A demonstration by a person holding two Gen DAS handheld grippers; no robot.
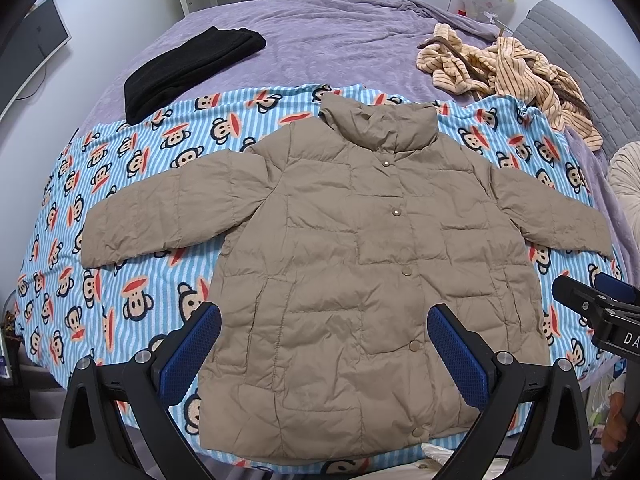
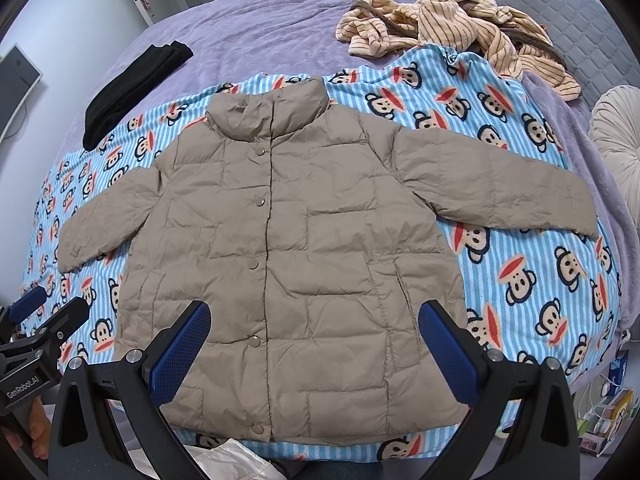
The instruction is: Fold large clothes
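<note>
A tan quilted puffer jacket point(image 1: 352, 264) lies flat and buttoned on a blue striped monkey-print blanket point(image 1: 132, 292), collar far, both sleeves spread out. It also shows in the right wrist view point(image 2: 304, 248). My left gripper point(image 1: 324, 344) is open and empty, held above the jacket's lower hem. My right gripper point(image 2: 314, 340) is open and empty, also above the lower hem. The right gripper shows at the right edge of the left wrist view point(image 1: 592, 304). The left gripper shows at the left edge of the right wrist view point(image 2: 44, 312).
The blanket point(image 2: 520, 264) covers a purple bedspread point(image 1: 328, 44). A folded black garment point(image 1: 188, 68) lies at the far left. A crumpled striped beige garment point(image 1: 508, 72) lies at the far right. A cream round cushion point(image 2: 616, 136) sits at the right. A white item point(image 2: 232, 460) lies below the hem.
</note>
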